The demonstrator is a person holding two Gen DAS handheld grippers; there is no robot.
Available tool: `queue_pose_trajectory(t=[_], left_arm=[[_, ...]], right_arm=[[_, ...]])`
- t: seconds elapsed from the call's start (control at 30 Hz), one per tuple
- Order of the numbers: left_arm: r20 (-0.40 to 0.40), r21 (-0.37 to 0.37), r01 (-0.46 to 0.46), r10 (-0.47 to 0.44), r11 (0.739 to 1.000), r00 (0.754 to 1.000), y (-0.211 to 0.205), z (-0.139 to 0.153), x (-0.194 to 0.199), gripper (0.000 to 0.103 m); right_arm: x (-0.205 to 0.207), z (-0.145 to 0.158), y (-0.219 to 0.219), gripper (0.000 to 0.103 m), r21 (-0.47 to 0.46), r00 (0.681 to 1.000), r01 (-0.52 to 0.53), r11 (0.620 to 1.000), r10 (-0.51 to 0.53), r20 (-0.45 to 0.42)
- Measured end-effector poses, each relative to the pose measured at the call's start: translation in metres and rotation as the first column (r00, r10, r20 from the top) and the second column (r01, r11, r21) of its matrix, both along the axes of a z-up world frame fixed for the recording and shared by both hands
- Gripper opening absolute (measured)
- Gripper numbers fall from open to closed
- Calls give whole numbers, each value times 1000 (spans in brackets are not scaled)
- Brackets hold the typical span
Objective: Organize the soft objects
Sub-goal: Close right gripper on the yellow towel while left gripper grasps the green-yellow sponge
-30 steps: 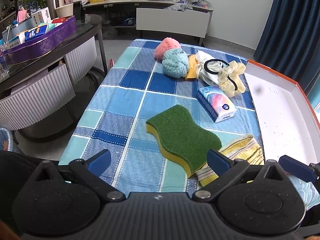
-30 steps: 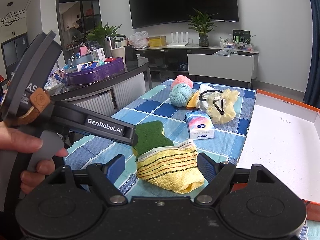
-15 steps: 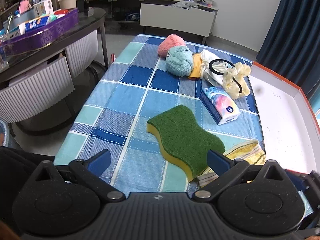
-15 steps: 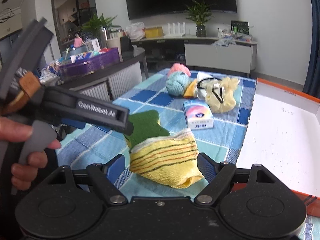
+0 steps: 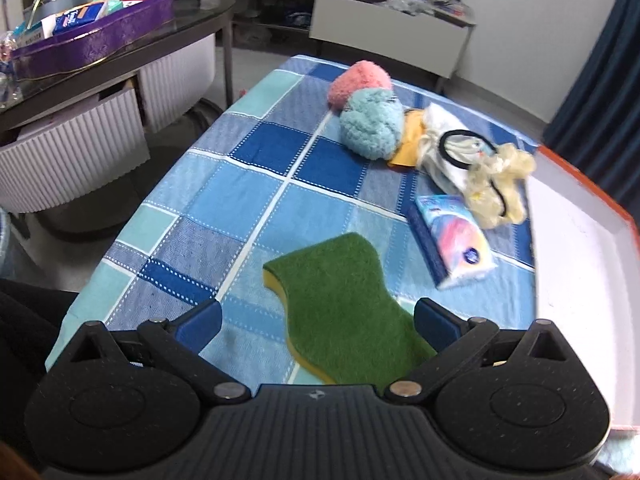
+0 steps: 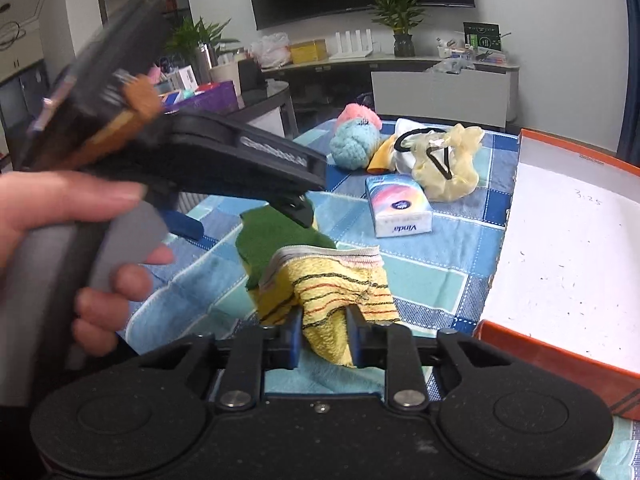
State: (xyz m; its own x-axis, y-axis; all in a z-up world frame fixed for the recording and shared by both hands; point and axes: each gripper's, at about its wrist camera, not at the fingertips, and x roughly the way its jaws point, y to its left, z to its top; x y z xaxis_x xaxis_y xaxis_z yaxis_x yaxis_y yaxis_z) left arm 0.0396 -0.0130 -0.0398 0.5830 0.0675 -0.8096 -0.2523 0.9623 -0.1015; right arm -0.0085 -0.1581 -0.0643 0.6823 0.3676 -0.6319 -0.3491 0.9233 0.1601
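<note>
My right gripper (image 6: 322, 334) is shut on the near edge of a yellow striped cloth (image 6: 332, 284) lying on the blue checked tablecloth. My left gripper (image 5: 316, 322) is open and empty, its fingers either side of a green and yellow sponge (image 5: 344, 304), which also shows in the right wrist view (image 6: 276, 240). Further back lie a tissue pack (image 5: 452, 240), a cream scrunchie (image 5: 496, 184), a white pouch with a black hair tie (image 5: 452, 152), a teal fluffy ball (image 5: 372, 128) and a pink one (image 5: 360, 82).
A white box with orange walls (image 6: 568, 248) lies open to the right of the cloth. A dark side table with a purple tray (image 5: 92, 36) stands at the left. The table's near and left edges drop to the floor.
My right gripper has closed on the yellow striped cloth, which has bunched up. My left gripper has moved forward and lower over the green sponge.
</note>
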Motion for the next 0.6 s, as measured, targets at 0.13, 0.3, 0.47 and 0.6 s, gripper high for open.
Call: queue_pose_trajectory(t=[0.13, 0.3, 0.47, 0.6], left_arm=[[-18, 32, 11, -10, 999, 1000, -2, -10, 12, 103], [12, -47, 77, -77, 996, 997, 2, -11, 13, 75], [38, -73, 108, -106, 991, 994, 4, -10, 11, 71], [83, -22, 157, -154, 987, 985, -1, -1, 3, 67]], right_arm=[[-3, 4, -6, 18, 10, 1000, -5, 1000, 4, 14], [-7, 10, -18, 16, 26, 999, 22, 999, -23, 35], [-10, 21, -34, 15, 32, 994, 70, 997, -72, 77], [-14, 31, -42, 13, 44, 988, 103, 994, -107, 112]])
